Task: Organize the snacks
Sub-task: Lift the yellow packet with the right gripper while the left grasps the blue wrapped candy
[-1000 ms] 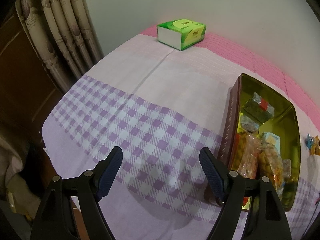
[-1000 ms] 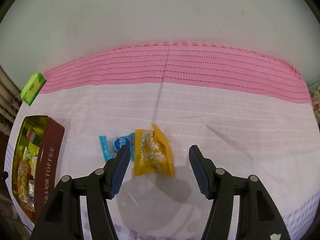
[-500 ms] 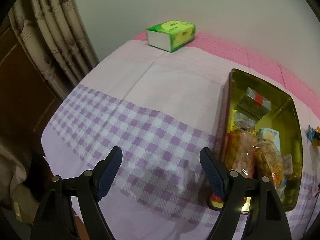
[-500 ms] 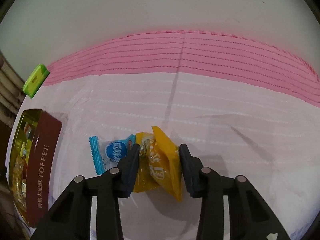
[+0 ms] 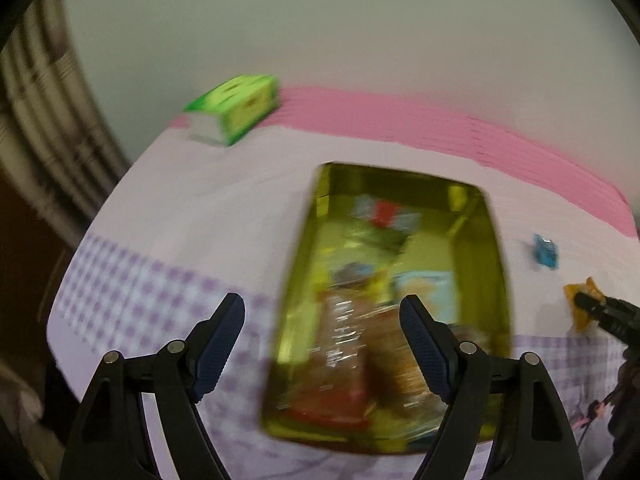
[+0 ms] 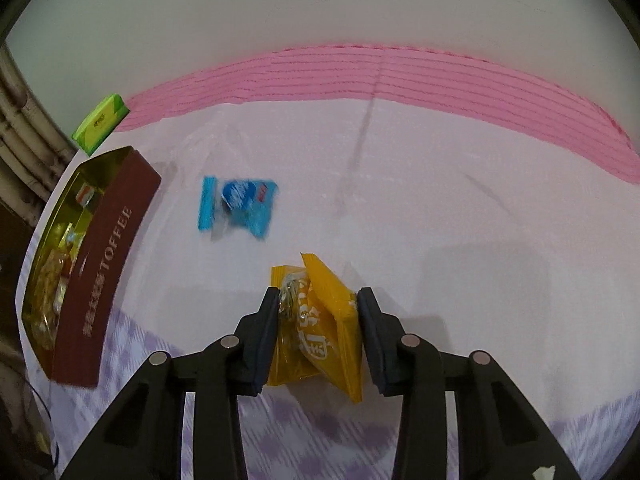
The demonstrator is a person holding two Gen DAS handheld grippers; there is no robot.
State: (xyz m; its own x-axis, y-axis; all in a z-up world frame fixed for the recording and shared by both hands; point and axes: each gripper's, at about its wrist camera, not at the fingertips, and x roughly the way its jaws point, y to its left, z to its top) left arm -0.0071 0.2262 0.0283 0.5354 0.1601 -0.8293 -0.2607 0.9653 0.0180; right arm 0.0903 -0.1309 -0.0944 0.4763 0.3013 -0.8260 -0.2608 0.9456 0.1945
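Toffee tin (image 6: 102, 280), maroon wall lettered "TOFFEE" beside smaller script too small to read, gold inside, part-filled with wrapped snacks, stands on a tabletop (image 6: 460, 216) under a lilac-and-pink cloth. Right claw (image 6: 318, 314), jaws just closed, grips a yellow snack packet (image 6: 320, 320) with white print; a blue snack packet (image 6: 240, 206) lies between it and the tin. Left claw (image 5: 322, 346) gapes empty above the blurred tin; green tissue box (image 5: 236, 108) at the far corner.

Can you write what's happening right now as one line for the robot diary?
right gripper: shut on yellow snack packet | left gripper: open, over toffee tin | blue snack packet: lying on tablecloth
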